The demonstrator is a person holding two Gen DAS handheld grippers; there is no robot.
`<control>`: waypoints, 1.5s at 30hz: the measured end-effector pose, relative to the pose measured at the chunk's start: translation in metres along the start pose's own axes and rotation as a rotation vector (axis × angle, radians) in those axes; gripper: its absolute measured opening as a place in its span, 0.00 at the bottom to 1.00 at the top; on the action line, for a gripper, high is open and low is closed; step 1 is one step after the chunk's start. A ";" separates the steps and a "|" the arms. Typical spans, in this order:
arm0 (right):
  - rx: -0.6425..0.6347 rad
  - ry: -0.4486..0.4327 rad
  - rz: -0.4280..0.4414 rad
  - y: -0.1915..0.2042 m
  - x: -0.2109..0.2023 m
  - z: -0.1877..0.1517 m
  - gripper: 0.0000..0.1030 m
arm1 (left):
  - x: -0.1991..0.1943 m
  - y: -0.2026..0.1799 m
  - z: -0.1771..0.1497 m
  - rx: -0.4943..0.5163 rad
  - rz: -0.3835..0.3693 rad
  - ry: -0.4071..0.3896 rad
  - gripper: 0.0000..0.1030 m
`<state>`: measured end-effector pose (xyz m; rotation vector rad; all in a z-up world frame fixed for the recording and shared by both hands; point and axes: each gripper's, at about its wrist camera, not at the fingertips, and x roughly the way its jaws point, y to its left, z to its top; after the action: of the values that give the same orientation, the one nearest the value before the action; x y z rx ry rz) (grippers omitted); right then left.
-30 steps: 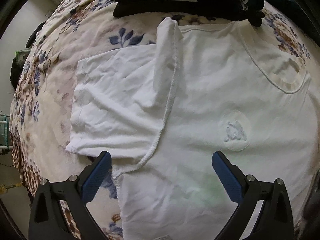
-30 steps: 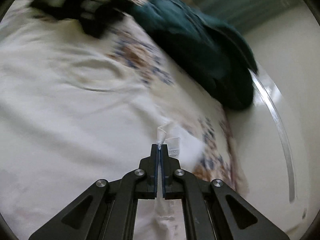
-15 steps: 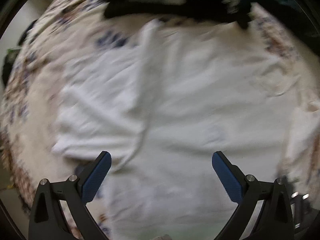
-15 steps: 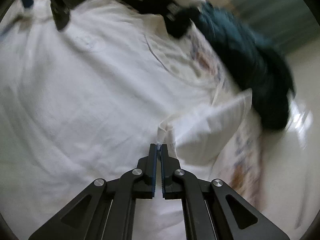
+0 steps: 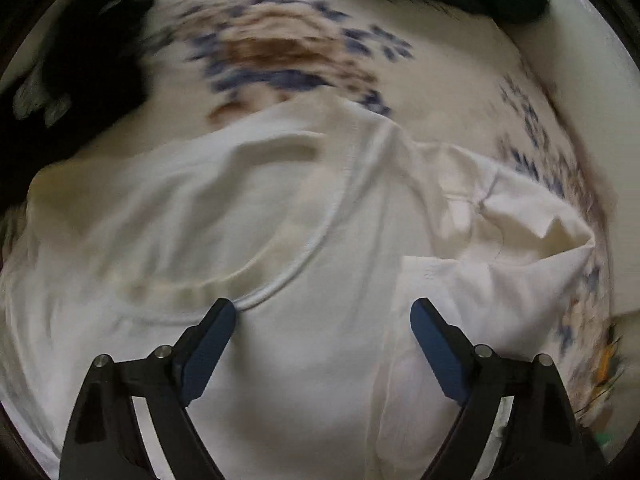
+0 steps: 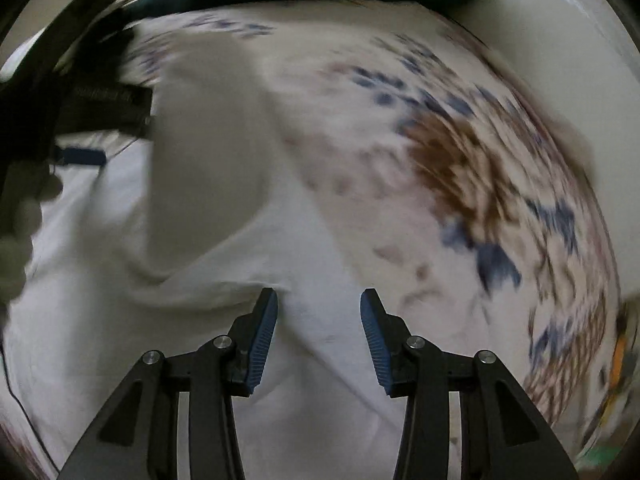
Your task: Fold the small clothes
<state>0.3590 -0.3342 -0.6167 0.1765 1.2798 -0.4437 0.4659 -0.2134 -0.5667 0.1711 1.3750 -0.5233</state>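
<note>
White t-shirt [image 5: 304, 360] lies flat on the floral bedspread [image 5: 280, 52], neckline [image 5: 280, 280] toward the bed's far edge where dark clothes [image 5: 92, 60] are piled; long axis can't be told, frames blurred. One sleeve [image 5: 500, 272] folded inward. Left gripper [image 5: 323, 326] spread wide, jaws closing, nothing pinched. Right gripper [image 6: 319, 312] half spread, jaws opening, cloth below, not gripped.

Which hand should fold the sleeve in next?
Probably the left. The left tool hovers right by the folded sleeve of the white shirt, its jaws closing with nothing pinched. The right tool is opening over plain fabric near the floral sheet.
</note>
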 end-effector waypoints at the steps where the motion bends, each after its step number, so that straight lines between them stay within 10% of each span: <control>1: 0.016 0.003 -0.002 -0.003 0.002 -0.001 0.44 | 0.000 -0.008 -0.001 0.041 0.011 -0.020 0.78; 2: 0.029 0.006 -0.002 -0.005 0.005 0.001 0.44 | 0.000 -0.017 -0.003 0.098 0.026 -0.049 0.67; 4: 0.036 0.009 -0.011 -0.007 0.009 0.003 0.44 | 0.004 -0.024 -0.007 0.141 0.053 -0.046 0.05; 5: 0.034 0.010 -0.011 -0.008 0.012 0.002 0.44 | 0.005 -0.022 -0.010 0.137 0.050 -0.041 0.03; 12: 0.038 0.021 0.004 -0.008 0.012 0.004 0.44 | -0.029 0.032 -0.034 -0.060 0.045 -0.112 0.00; 15: 0.065 0.049 0.031 -0.013 0.017 0.007 0.44 | -0.027 0.065 -0.037 -0.229 -0.214 -0.064 0.03; 18: 0.074 0.058 0.037 -0.013 0.020 0.008 0.44 | -0.006 0.074 -0.032 -0.315 -0.436 0.021 0.31; 19: 0.074 0.056 0.035 -0.013 0.020 0.008 0.44 | -0.001 0.073 -0.033 -0.314 -0.450 0.038 0.44; 26: 0.073 0.050 0.013 -0.012 0.020 0.009 0.44 | 0.012 0.024 -0.023 -0.136 -0.318 0.025 0.43; 29: 0.081 0.056 0.011 -0.014 0.022 0.009 0.44 | 0.015 0.004 -0.015 -0.053 -0.284 0.004 0.06; 32: 0.083 0.056 0.002 -0.014 0.022 0.009 0.44 | 0.020 -0.010 -0.005 -0.004 -0.247 -0.026 0.01; 38: 0.098 0.060 0.005 -0.014 0.022 0.009 0.44 | -0.009 0.042 -0.018 -0.143 -0.291 -0.080 0.00; 42: 0.106 0.064 0.010 -0.015 0.023 0.009 0.44 | 0.008 0.065 -0.028 -0.357 -0.514 0.035 0.06; 45: 0.109 0.066 0.008 -0.014 0.023 0.009 0.44 | 0.023 0.060 -0.027 -0.361 -0.526 0.075 0.12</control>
<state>0.3664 -0.3555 -0.6345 0.2898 1.3200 -0.5042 0.4711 -0.1556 -0.6057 -0.4812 1.5662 -0.6939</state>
